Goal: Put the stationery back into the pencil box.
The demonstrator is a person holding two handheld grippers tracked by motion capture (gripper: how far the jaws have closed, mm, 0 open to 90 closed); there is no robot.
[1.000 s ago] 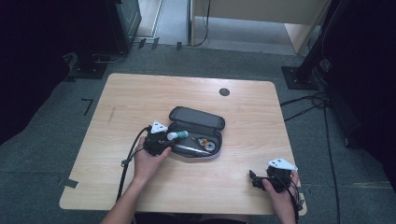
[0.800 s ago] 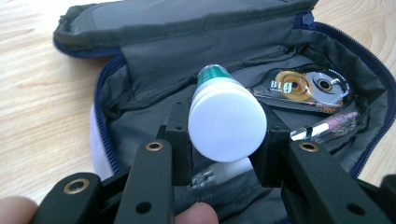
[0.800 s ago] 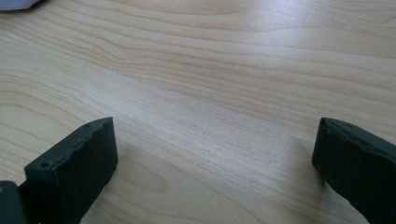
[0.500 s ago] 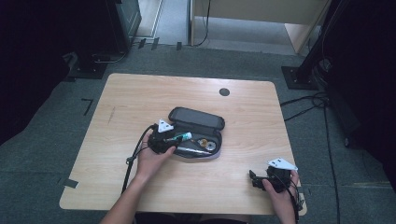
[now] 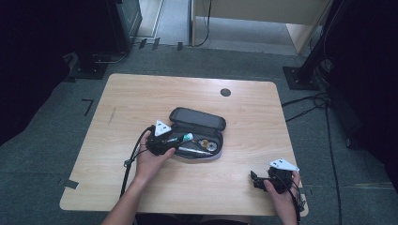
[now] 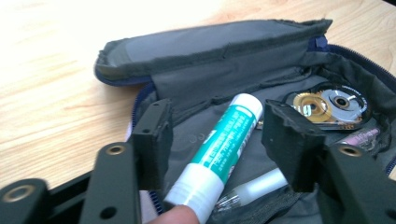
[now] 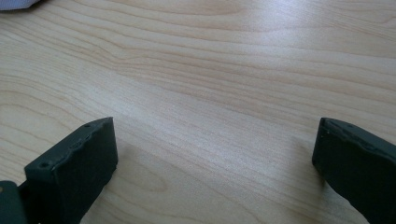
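An open dark grey pencil case (image 5: pixel 198 119) lies mid-table, its lid (image 6: pixel 210 51) folded back. My left gripper (image 5: pixel 175 142) reaches in from the case's left end. A green-and-white glue stick (image 6: pixel 225 142) lies slanted in the case between the jaws of this gripper (image 6: pixel 217 135). They have just been opening, and a gap shows on each side of the stick. A fingertip touches the stick's near white end. My right gripper (image 5: pixel 256 180) rests open at the table's front right, with bare wood between its jaws (image 7: pixel 215 154).
Inside the case sit a round correction-tape dispenser (image 6: pixel 327 105) and a clear tube (image 6: pixel 254 189). The wooden table (image 5: pixel 141 93) has a black grommet hole (image 5: pixel 225 92) near its back edge. Black stands and cables ring the table on the floor.
My left gripper has shifted right over the case with the glue stick, and its jaws have come apart off the stick. The right gripper has kept still.
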